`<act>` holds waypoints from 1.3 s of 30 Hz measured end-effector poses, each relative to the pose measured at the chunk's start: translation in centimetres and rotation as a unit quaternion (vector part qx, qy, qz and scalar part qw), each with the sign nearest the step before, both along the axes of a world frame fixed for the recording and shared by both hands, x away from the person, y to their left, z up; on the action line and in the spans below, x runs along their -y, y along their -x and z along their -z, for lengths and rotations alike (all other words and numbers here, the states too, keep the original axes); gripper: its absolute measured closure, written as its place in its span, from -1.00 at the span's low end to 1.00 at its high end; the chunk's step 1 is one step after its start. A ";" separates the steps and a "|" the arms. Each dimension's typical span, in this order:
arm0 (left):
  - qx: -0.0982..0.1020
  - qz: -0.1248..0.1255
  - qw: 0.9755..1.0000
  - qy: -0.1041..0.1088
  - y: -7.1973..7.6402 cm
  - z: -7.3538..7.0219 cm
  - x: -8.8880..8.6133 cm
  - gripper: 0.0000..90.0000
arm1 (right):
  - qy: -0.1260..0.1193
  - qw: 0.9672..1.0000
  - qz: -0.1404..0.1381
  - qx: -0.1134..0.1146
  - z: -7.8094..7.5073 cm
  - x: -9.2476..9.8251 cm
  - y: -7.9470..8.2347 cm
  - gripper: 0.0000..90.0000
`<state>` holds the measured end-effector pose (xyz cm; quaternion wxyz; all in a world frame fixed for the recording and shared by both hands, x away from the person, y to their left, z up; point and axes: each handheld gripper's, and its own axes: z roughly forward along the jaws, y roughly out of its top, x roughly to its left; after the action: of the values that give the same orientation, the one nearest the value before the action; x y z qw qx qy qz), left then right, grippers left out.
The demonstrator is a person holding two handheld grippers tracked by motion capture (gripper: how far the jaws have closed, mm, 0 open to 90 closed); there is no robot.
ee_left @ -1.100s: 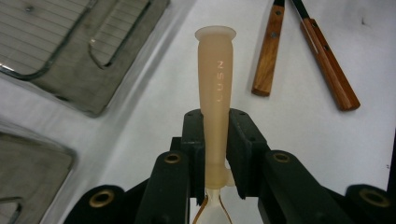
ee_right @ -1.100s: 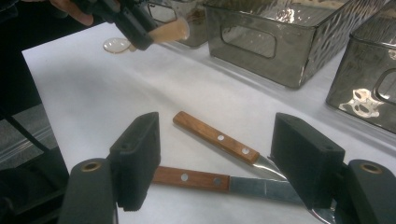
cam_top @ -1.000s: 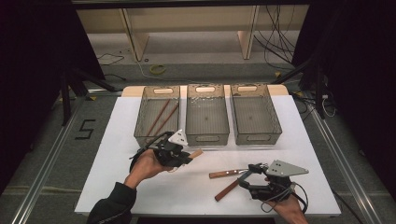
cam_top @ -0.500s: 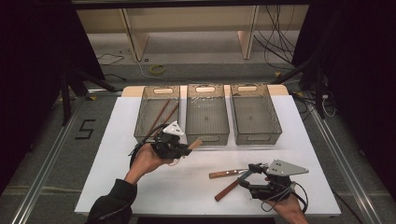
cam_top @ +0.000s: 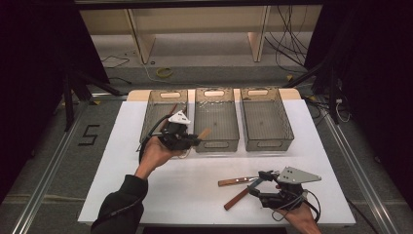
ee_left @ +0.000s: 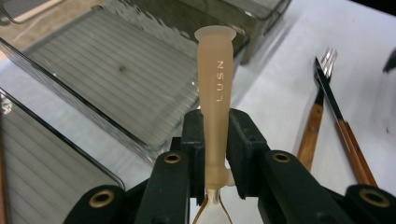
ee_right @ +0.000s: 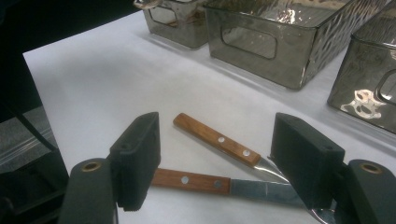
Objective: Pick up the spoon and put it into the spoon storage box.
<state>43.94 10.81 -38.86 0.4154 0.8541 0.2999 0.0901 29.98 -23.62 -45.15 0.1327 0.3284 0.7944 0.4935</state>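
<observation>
left gripper (ee_left: 215,186) | jaws clamped on spoon (ee_left: 215,93) handle | right gripper (ee_right: 215,172) | jaws open, astride knife (ee_right: 224,184)

Three clear plastic bins sit side by side at the far edge of the white table (cam_top: 146,195): the left bin (cam_top: 155,117) holds a wooden-handled utensil, the middle bin (cam_top: 216,122) and the right bin (cam_top: 265,119) look empty. Beyond them, at the upper middle of the frame, a yellow cable coil (cam_top: 164,73) lies on the floor; black cables (cam_top: 287,44) trail at upper right. A "5" marking (cam_top: 88,135) is at left.
</observation>
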 end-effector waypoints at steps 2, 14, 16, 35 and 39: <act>0.002 -0.002 1.000 0.001 -0.4 -0.2 0.3 0.71 | 0.000 1.000 0.000 0.000 0.0 0.0 0.0 -0.25; 0.020 -0.009 1.000 0.017 -2.1 -1.6 1.6 0.71 | -0.002 1.000 -0.001 -0.002 0.0 0.0 0.0 -0.25; 0.022 -0.012 1.000 0.018 -2.4 -1.9 1.9 0.71 | -0.003 1.000 -0.001 -0.002 0.0 0.0 0.0 -0.25; 0.018 -0.036 0.999 0.035 -5.7 -2.3 3.2 0.71 | -0.004 1.000 0.000 -0.002 0.0 0.1 -0.1 -0.25; 0.014 -0.044 0.998 0.038 -6.3 -2.0 3.3 0.71 | -0.004 1.000 0.000 -0.002 0.0 0.2 -0.1 -0.25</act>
<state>50.21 7.48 -36.83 0.4478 0.8220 0.3345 0.1092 30.08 -23.81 -45.18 0.1298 0.3296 0.7925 0.4965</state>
